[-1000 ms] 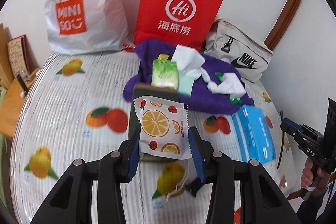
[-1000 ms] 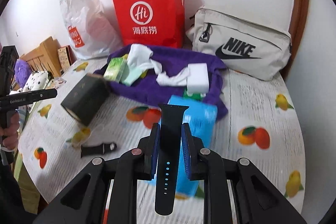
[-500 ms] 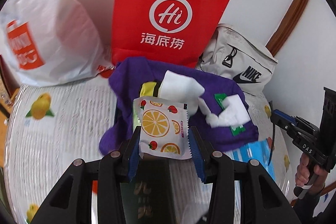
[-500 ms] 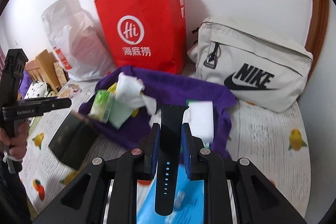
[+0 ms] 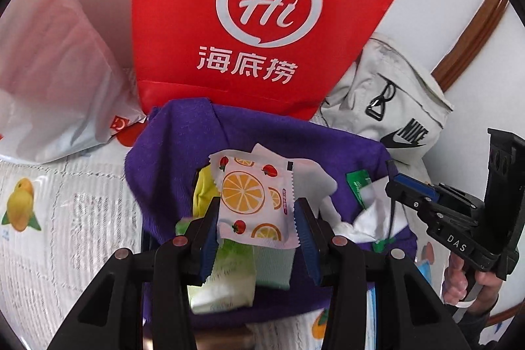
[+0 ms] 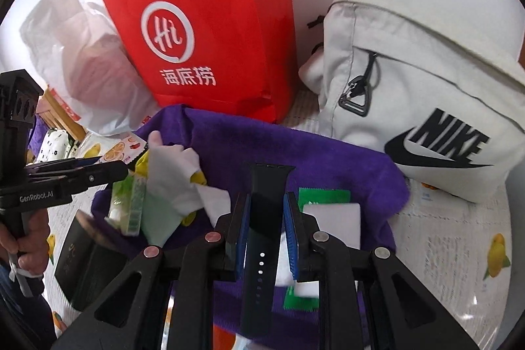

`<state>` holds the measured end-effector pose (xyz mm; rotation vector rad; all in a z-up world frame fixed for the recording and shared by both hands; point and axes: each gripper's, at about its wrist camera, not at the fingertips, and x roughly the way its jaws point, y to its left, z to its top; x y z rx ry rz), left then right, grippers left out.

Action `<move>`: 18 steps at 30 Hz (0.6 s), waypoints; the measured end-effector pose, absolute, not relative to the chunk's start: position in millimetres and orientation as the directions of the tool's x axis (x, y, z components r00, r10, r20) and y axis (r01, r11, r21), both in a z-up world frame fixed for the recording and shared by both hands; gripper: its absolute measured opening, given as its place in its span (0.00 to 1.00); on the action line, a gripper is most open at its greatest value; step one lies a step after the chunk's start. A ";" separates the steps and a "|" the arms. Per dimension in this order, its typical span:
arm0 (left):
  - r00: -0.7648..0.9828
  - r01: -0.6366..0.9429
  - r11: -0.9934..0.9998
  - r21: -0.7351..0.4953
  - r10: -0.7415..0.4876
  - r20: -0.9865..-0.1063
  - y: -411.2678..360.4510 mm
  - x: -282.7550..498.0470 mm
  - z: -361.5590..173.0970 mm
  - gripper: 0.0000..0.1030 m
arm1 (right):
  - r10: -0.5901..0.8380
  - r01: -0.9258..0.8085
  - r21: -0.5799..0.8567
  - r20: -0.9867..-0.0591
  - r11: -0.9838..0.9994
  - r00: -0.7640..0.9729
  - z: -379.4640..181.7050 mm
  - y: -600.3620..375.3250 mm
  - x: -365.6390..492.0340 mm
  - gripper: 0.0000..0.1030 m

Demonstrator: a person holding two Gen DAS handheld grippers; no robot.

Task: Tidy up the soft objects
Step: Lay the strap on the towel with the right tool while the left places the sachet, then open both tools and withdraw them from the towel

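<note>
Fruit-print sachet (image 5: 254,202): white, orange slices and strawberries; pinched upright between the blue pads of the left claw (image 5: 256,230), its upper part standing above the fingertips, held over the purple towel (image 5: 170,173).

Black watch strap (image 6: 262,238): pressed between the two pads of the right claw (image 6: 265,233), running lengthwise along the fingers, its lug end past the fingertips and its holed end back toward the camera, likewise over the towel.

Purple towel: spread on the bench (image 5: 65,218), which carries a white cloth printed with fruit. On the towel, below and beside the left claw: green tissue pack (image 5: 226,281), pale green packet (image 5: 274,268), crumpled white tissue (image 6: 174,176), yellow item, partly hidden. Near the right claw: white sponge block (image 6: 331,218) over a green sachet (image 6: 323,195).

Black box (image 6: 82,264): at the towel's left edge in the right wrist view.

Behind the towel: red paper bag (image 5: 262,22) with white "Hi" logo, white plastic bag (image 5: 49,71) to its left, grey Nike pouch (image 6: 426,120) to its right, all against the wall.
</note>
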<state>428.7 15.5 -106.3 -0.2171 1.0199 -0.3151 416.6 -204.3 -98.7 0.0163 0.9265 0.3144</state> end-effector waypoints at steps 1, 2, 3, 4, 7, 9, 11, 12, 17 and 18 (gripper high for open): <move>0.481 0.157 0.934 -0.320 -0.355 -0.802 14.7 430.6 -108.3 0.40 | 0.271 -0.257 0.149 -0.789 0.955 0.551 -101.2 -203.7 418.6 0.20; 0.475 0.159 0.934 -0.319 -0.356 -0.805 13.2 432.9 -110.8 0.41 | 0.270 -0.255 0.150 -0.795 0.955 0.543 -103.5 -202.9 421.5 0.20; 0.468 0.163 0.934 -0.319 -0.358 -0.808 11.4 434.8 -113.6 0.42 | 0.273 -0.255 0.156 -0.805 0.954 0.527 -107.4 -201.7 425.7 0.20; 0.464 0.166 0.934 -0.317 -0.358 -0.810 9.9 435.4 -115.1 0.42 | 0.275 -0.253 0.161 -0.810 0.954 0.518 -110.3 -201.6 427.7 0.19; 0.465 0.167 0.941 -0.294 -0.338 -0.819 5.9 437.3 -117.6 0.47 | 0.276 -0.255 0.169 -0.832 0.952 0.481 -118.6 -199.3 433.6 0.20; 0.466 0.162 0.946 -0.282 -0.325 -0.823 4.6 438.0 -117.7 0.57 | 0.275 -0.258 0.167 -0.836 0.952 0.476 -120.4 -198.5 432.7 0.22; 0.468 0.158 0.949 -0.271 -0.314 -0.826 3.9 438.7 -116.0 0.60 | 0.272 -0.257 0.164 -0.837 0.952 0.475 -120.2 -199.2 431.5 0.31; 0.464 0.150 0.953 -0.264 -0.303 -0.832 3.3 438.6 -114.8 0.60 | 0.270 -0.253 0.163 -0.836 0.954 0.478 -119.4 -200.3 430.4 0.36; 0.481 0.152 0.956 -0.250 -0.293 -0.826 5.0 429.2 -101.5 0.62 | 0.272 -0.256 0.160 -0.820 0.953 0.504 -105.1 -202.6 414.1 0.37; 0.486 0.153 0.957 -0.248 -0.291 -0.824 6.2 426.4 -98.4 0.63 | 0.272 -0.257 0.157 -0.817 0.953 0.509 -101.7 -202.3 409.3 0.37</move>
